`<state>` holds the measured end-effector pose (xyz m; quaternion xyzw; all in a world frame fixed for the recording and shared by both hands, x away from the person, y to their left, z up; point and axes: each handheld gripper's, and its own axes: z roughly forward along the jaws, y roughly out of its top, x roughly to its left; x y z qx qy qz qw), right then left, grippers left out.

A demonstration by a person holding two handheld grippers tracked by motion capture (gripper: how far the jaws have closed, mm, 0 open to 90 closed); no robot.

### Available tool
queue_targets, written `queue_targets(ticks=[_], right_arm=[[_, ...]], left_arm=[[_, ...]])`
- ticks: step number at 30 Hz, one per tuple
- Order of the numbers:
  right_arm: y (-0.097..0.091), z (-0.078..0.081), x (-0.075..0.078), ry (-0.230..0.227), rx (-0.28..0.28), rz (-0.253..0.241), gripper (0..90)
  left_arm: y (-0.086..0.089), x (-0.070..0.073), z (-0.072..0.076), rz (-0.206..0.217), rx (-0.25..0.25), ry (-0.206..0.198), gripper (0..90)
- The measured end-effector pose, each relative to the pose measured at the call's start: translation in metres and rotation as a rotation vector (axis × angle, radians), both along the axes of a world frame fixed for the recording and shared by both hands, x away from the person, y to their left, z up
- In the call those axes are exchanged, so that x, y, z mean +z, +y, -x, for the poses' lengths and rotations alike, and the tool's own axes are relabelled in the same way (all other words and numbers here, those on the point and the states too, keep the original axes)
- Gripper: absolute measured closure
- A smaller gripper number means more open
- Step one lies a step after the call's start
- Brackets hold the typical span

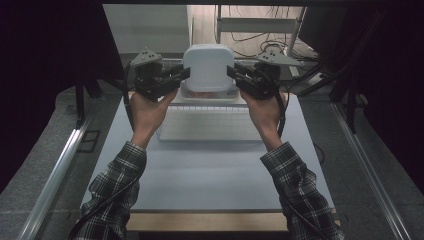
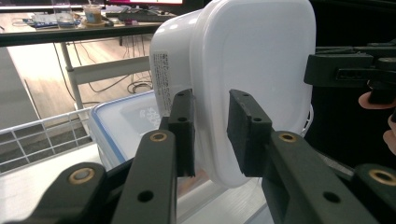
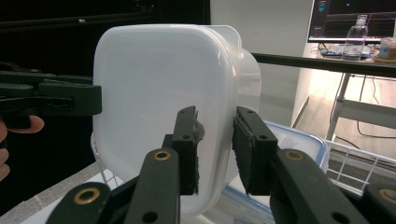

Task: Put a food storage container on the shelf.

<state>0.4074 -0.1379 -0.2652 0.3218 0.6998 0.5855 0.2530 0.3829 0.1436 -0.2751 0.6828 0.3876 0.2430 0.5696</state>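
Dark plaid flannel sleeves (image 1: 118, 176) on both forearms, cuffs at the wrists. Black two-jaw left gripper (image 1: 181, 75) and right gripper (image 1: 236, 74), each topped with a grey three-cornered plate (image 1: 145, 56). Brass-ringed pivots (image 2: 158, 136) along the jaw arms; black cables (image 1: 102, 206) beside the sleeves.

The high view looks forward and down on the table (image 1: 210, 170) from the person's side. Each gripper view sits low and close behind its own jaws, facing inward from opposite sides. All three share the white container (image 1: 208, 67) (image 2: 252, 79) (image 3: 159, 107), which fills the two close views.
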Motion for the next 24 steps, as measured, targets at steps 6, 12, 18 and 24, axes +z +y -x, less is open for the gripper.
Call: queue_targets(ticks=[6,12,18,24], right_arm=[[0.003,-0.006,0.003,0.001,-0.008,0.003,66.5],[0.006,-0.013,0.004,0.003,-0.025,0.012,64.6],[0.007,-0.018,0.007,0.01,-0.027,0.013,62.2],[0.01,-0.023,0.009,0.011,-0.038,0.026,59.5]], left_arm=[[-0.001,0.004,-0.007,-0.004,0.008,0.009,69.4],[-0.003,0.006,-0.015,-0.011,0.015,0.021,67.6],[-0.003,0.008,-0.021,-0.008,0.018,0.033,65.5],[-0.004,0.009,-0.028,-0.007,0.026,0.047,61.8]])
